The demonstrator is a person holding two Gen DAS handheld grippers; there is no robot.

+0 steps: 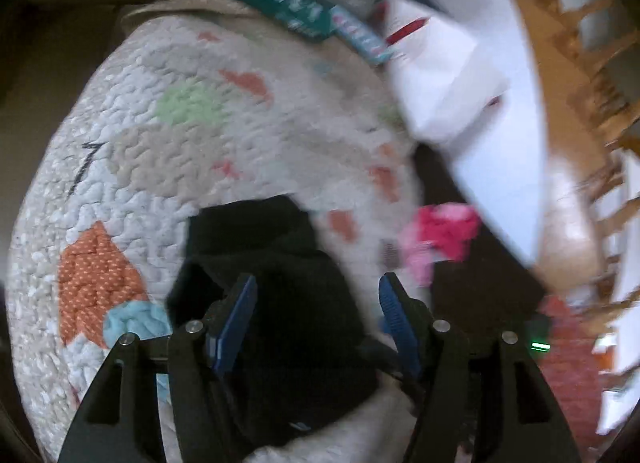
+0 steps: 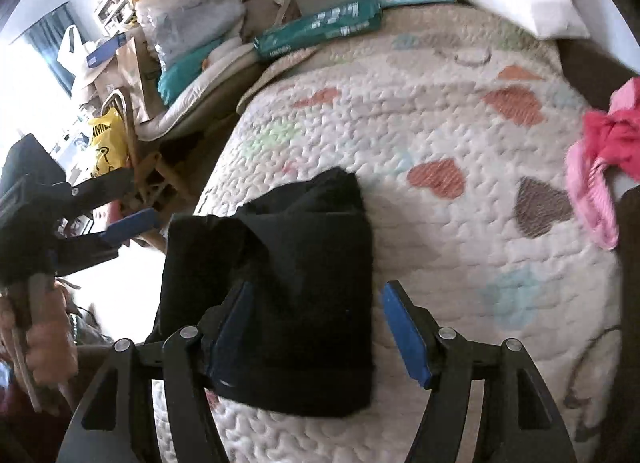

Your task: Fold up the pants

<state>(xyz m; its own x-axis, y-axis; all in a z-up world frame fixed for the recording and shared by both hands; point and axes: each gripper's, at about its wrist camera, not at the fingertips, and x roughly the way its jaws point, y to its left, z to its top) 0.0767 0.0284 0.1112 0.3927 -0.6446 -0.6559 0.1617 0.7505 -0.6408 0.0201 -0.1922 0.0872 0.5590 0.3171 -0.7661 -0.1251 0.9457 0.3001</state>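
Near the quilt's (image 2: 460, 135) left edge the black pants (image 2: 296, 263) lie folded, both your left gripper (image 1: 318, 319) and right gripper (image 2: 316, 327) spread wide and empty, so press the bundle flat, square its edges.

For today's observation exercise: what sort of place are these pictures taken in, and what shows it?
Probably a cluttered bedroom: a quilted heart-patterned bedspread, black pants lying on it, and stacked bags and boxes alongside.
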